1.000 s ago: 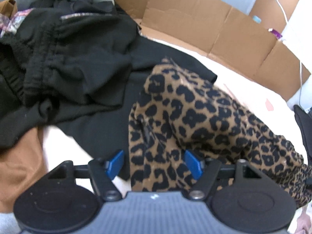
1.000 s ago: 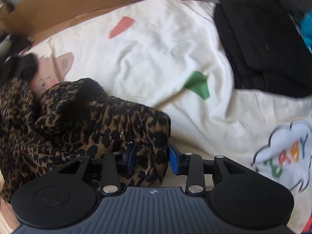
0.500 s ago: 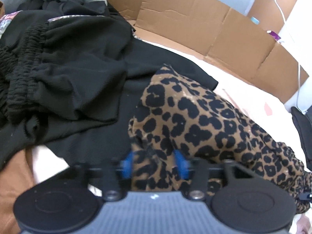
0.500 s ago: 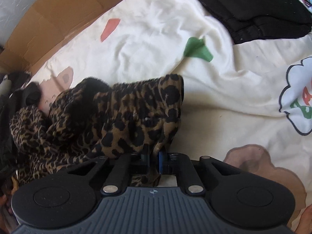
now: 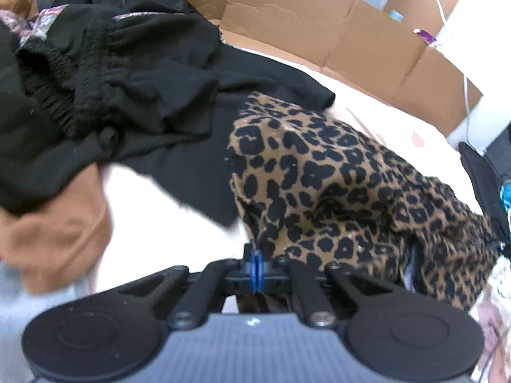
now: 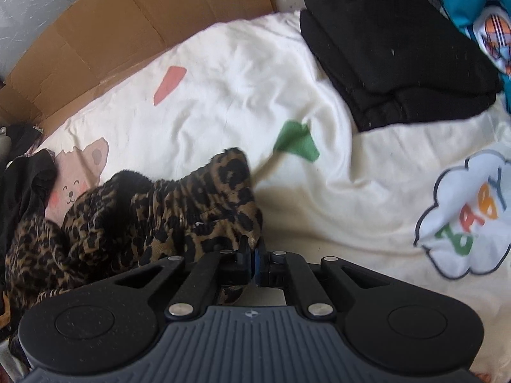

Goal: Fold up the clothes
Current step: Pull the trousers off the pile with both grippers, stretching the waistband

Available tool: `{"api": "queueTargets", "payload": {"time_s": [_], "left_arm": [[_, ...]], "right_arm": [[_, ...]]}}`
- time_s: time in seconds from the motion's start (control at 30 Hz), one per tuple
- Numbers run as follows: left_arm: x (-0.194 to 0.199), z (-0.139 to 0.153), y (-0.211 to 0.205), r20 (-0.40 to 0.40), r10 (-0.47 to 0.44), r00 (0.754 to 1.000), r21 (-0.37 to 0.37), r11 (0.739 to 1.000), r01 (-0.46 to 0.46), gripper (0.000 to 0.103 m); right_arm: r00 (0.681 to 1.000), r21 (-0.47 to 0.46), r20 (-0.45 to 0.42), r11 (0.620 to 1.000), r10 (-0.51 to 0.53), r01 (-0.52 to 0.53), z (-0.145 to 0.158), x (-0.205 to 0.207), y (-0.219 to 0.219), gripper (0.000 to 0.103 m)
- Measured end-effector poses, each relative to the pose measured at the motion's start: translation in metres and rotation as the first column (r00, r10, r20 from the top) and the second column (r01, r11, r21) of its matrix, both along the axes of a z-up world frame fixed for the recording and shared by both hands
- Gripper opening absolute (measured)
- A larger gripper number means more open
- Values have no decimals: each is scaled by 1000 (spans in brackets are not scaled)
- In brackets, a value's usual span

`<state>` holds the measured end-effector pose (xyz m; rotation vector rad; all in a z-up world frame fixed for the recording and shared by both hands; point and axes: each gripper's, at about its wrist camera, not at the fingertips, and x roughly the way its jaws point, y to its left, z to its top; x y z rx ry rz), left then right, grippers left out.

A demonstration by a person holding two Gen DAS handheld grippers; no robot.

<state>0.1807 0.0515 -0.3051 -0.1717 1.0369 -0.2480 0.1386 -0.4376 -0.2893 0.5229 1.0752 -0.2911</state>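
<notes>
A leopard-print garment [image 5: 335,188] lies bunched on a cream printed blanket [image 6: 242,83]. My left gripper [image 5: 257,266] is shut on one edge of it, the cloth pulled up in a ridge from the blue pads. In the right wrist view the same leopard-print garment [image 6: 179,210] shows its gathered waistband end, and my right gripper [image 6: 254,260] is shut on a corner of that band. The rest of the fabric slumps to the left between the two grips.
A heap of black clothes [image 5: 105,79] and an orange-brown garment [image 5: 54,229] lie left of the left gripper. A folded black stack [image 6: 402,57] and a blue printed item [image 6: 482,9] sit at the right. Cardboard walls [image 5: 319,28] edge the blanket's far side.
Both grippers closed from open onto the leopard-print garment. The left one shifted along the fabric's edge and pulled it up; the right one lifted the waistband corner slightly.
</notes>
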Motion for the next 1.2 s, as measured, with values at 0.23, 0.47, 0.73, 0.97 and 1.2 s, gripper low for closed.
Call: {"api": "queueTargets", "payload": {"time_s": [0.23,0.47,0.73,0.97,1.2], "left_arm": [[-44,19,12,-48,12,999,-5,1000,-12,2],[-86,33,32,-63,79,995,27,997,-77,1],[-101,33,40,-107,107,988,123,988,-93,9],[-59,72,32,47,51,998,133,990,-57,20],[-18,79,-19,105,-114,988,109,989,103,29]], "right_arm": [[996,-42,31,995,86,-85,22,21,3,0],[988,-43,59,989,146,-144,30,39,18,0],[976,-80,-23,972,218,-219,6,44,27,0],[979,-35,-20,978,205,-205,-1,37,20,3],[987,-2,-9,987,161,-161,-6,30,19,3]]}}
